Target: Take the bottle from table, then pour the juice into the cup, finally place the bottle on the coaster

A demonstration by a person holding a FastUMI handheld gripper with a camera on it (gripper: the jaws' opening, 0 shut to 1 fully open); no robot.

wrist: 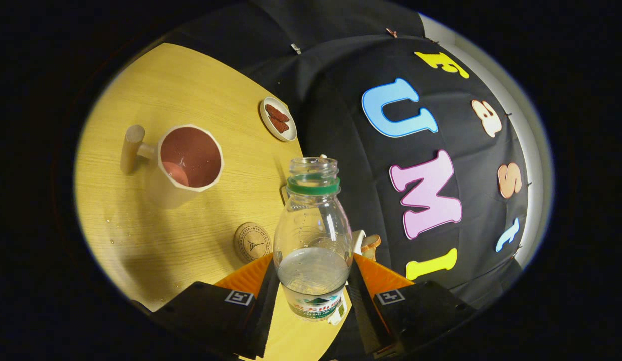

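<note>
Your jaws clamp the uncapped plastic bottle [313, 235], held tilted above the tabletop's [140, 80] near edge. The mug [188, 163] already holds liquid, so pouring appears done. Setting the bottle on the round coaster [250, 242] remains.

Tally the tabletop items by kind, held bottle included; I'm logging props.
Bottle: 1, clamped between the gripper fingers
Cup: 1
Coaster: 1
Small dish: 1
Total: 4

Clear bottle, cream cup, pale wood

The bottle [313, 235] is clear with a green neck ring; the cup [183, 168] is cream outside, reddish-brown inside; the table [190, 95] shows yellow woodgrain; the coaster [251, 242] is tan.
</note>
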